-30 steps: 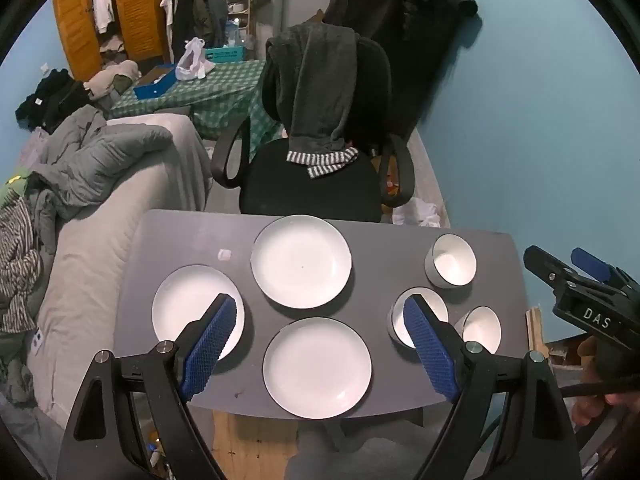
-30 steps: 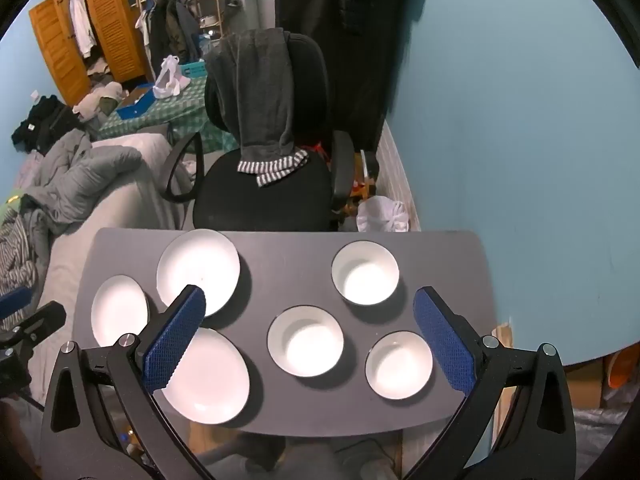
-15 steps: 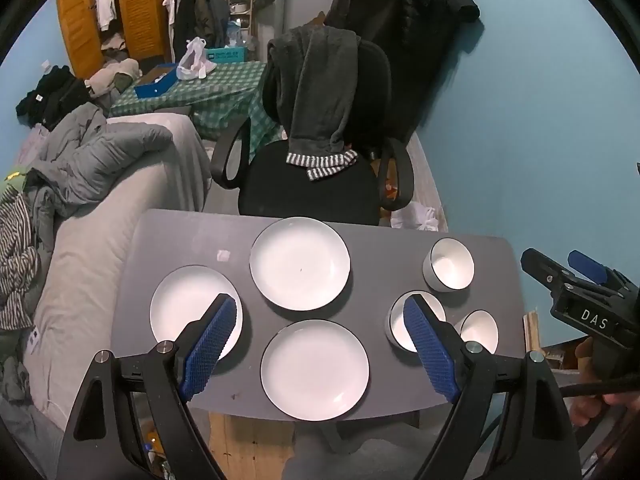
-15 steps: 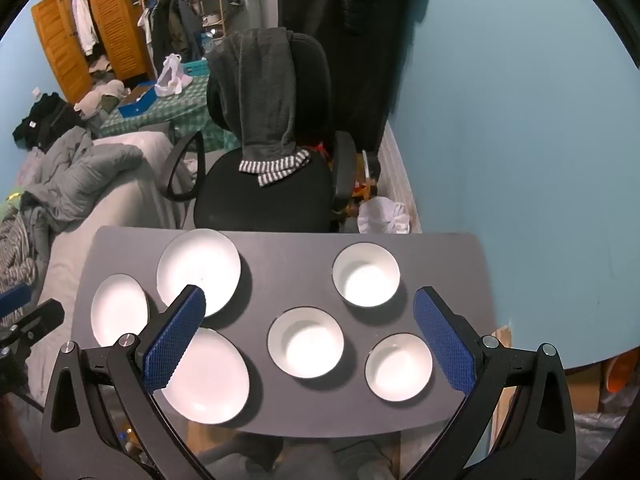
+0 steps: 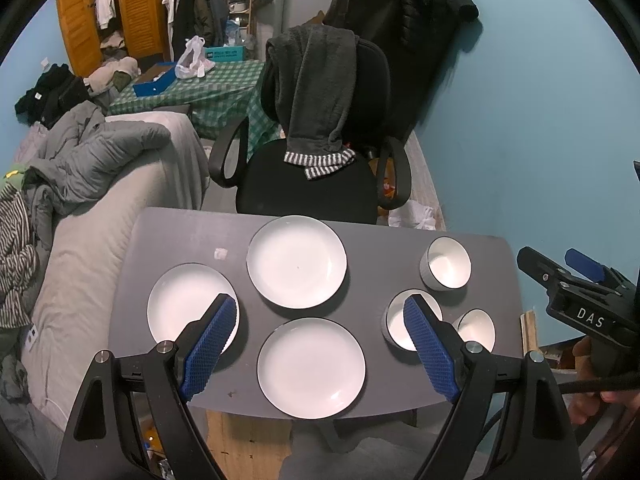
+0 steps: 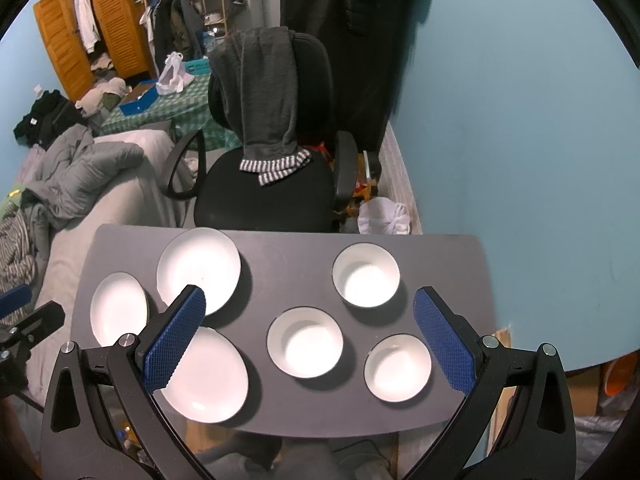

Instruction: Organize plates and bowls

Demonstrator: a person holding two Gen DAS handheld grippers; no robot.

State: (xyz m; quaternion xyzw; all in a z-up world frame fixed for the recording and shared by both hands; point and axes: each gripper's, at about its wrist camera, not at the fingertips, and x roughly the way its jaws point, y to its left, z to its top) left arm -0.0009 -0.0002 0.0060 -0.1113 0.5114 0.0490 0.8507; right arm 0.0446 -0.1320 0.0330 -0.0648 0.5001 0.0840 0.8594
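Note:
Three white plates lie on the left half of a grey table: a far plate, a left plate and a near plate. Three white bowls stand on the right half: a far bowl, a middle bowl and a near right bowl. My left gripper is open and empty, high above the near plate. My right gripper is open and empty, high above the middle bowl. The right gripper also shows in the left wrist view.
A black office chair draped with a grey garment stands behind the table's far edge. A bed with grey bedding runs along the left side. A blue wall is close on the right.
Both views have shifted only slightly; the table sits a little lower and nearer in the left wrist view. Both grippers stay open and nothing on the table has moved.

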